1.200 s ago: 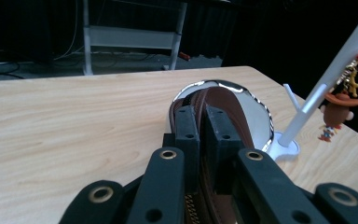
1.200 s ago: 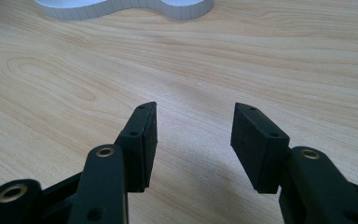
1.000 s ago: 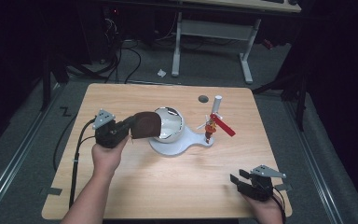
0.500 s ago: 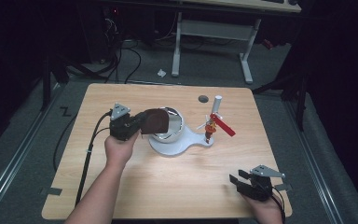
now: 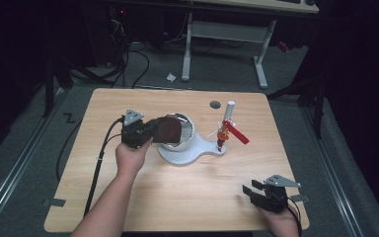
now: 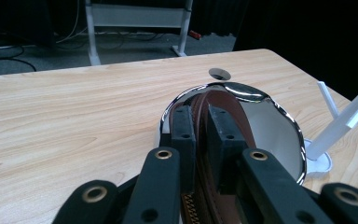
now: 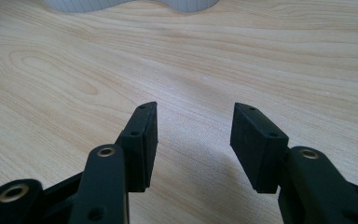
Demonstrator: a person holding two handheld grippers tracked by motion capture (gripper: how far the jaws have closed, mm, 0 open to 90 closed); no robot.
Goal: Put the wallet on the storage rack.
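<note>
1. left tongs (image 5: 154, 131) are over the middle-left of the pale wooden counter (image 5: 128, 197), held in the person's left hand (image 5: 131, 158); cable trails back off the near-left side
2. they're pinching a flat dark brown leather wallet (image 5: 169, 130); in the left gripper view the wallet (image 6: 205, 140) stands on edge between the two black pads, zipper teeth showing low down, and the jaws have just eased apart a touch with the wallet between them; pads look like they're touching it on both sides
3. the wallet sits right at the shiny chrome bowl (image 5: 185, 133), its far end over the rim; from the left gripper view the bowl (image 6: 279, 130) is straight ahead and mirrors the brown edge and the jaws in its inside wall
4. the bowl rests on a white plastic base plate (image 5: 190, 154) that stretches right to a white upright post (image 5: 228, 116) with a red paddle-shaped piece (image 5: 236, 132) sticking off it; a small dark round hole (image 5: 215, 104) in the counter is just behind that
5. right tongs (image 5: 249, 190) are at the near-right corner of the counter, well apart from everything else; in the right gripper view the right tongs (image 7: 193, 140) are spread with bare wood between them, nothing held
</note>
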